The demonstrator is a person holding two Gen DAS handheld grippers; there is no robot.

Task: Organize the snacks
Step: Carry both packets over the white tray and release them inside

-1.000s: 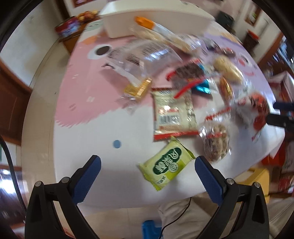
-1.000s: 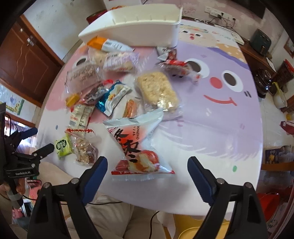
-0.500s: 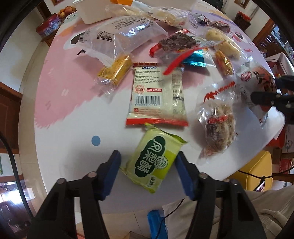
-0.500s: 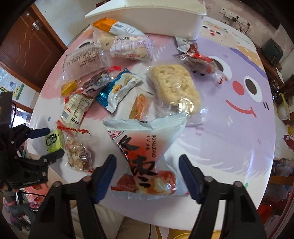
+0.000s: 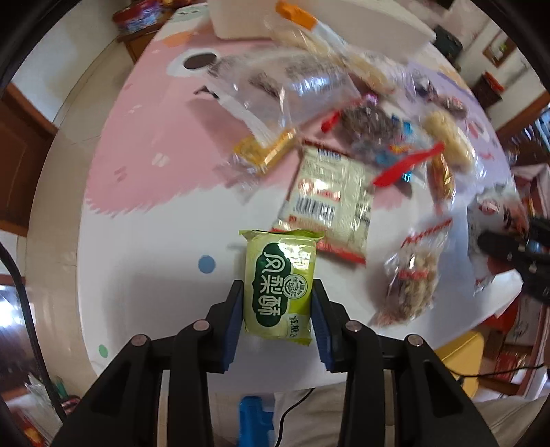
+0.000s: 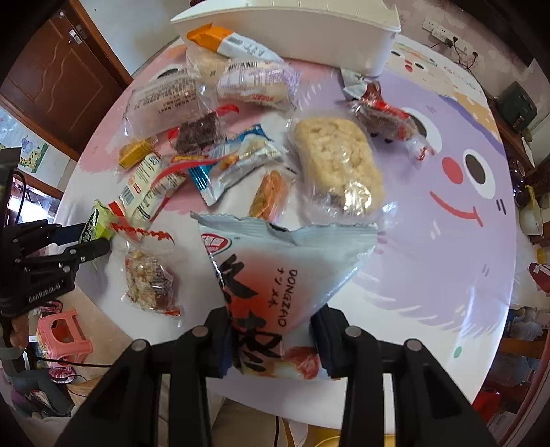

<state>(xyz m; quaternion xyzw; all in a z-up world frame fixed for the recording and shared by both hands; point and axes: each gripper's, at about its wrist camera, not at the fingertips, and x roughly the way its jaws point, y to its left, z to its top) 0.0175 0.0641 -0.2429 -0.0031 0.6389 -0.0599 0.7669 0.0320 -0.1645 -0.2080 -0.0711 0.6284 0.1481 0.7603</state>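
Many snacks (image 6: pixel 237 161) crowd table (image 6: pixel 429 261) | white bin (image 6: pixel 292 31) beyond | tools closing on packets

Far snack pile (image 5: pixel 361 113) in left wrist view smeared by motion blur; labels unreadable, wrappers hard to separate. White bin (image 5: pixel 319 27) cut by top edge, inside unseen. Red tin (image 5: pixel 137 15) clipped at top edge. Right gripper (image 5: pixel 515 247) at right border, dark and blurred, jaws not made out there. Lower corner of green pastry packet (image 5: pixel 279 285) covered by blue pads (image 5: pixel 318 323). In right wrist view, bottom of red-and-white jujube bag (image 6: pixel 275 292) hidden behind gripper fingers (image 6: pixel 326 333). Green packet mostly hidden behind left gripper (image 6: pixel 87 240). White bin rim cut off at top. Pink stool (image 6: pixel 63 337) partly blocked by black gripper body. Wall sockets (image 6: pixel 443 31) too small to read.
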